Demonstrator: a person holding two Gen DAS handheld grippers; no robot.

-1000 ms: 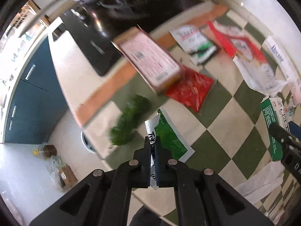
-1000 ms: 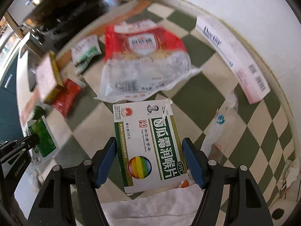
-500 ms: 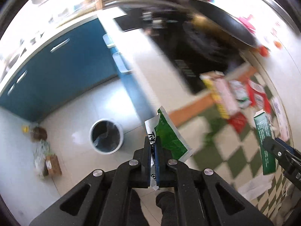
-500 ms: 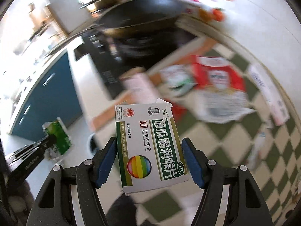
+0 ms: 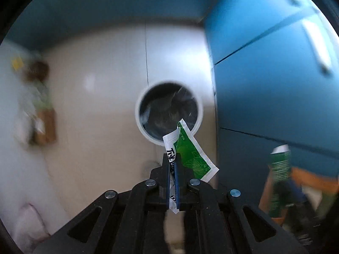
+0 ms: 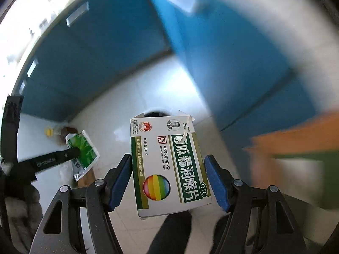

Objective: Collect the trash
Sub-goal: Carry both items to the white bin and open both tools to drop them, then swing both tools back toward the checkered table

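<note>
My left gripper (image 5: 173, 158) is shut on a green and white sachet (image 5: 190, 154), held above the floor just short of a round white trash bin (image 5: 169, 111) with a dark liner. The sachet's tip overlaps the bin's near rim. My right gripper (image 6: 168, 165) is shut on a white and green medicine box (image 6: 167, 160) with a rainbow circle. The box hides most of the bin (image 6: 155, 113) behind it. The left gripper with its sachet (image 6: 83, 150) shows at the left of the right wrist view. The medicine box (image 5: 279, 165) shows blurred at the right of the left wrist view.
Blue cabinet fronts (image 5: 271, 80) stand right of the bin and along the back (image 6: 101, 59). The floor is pale tile (image 5: 101, 114). A blurred heap with a brown carton (image 5: 42, 124) lies by the left wall. An orange table edge (image 6: 296, 139) is at right.
Both grippers have swung away from the checkered table and down toward the floor. The trash bin is now much closer and nearly centred ahead of the left gripper. Both still hold their items.
</note>
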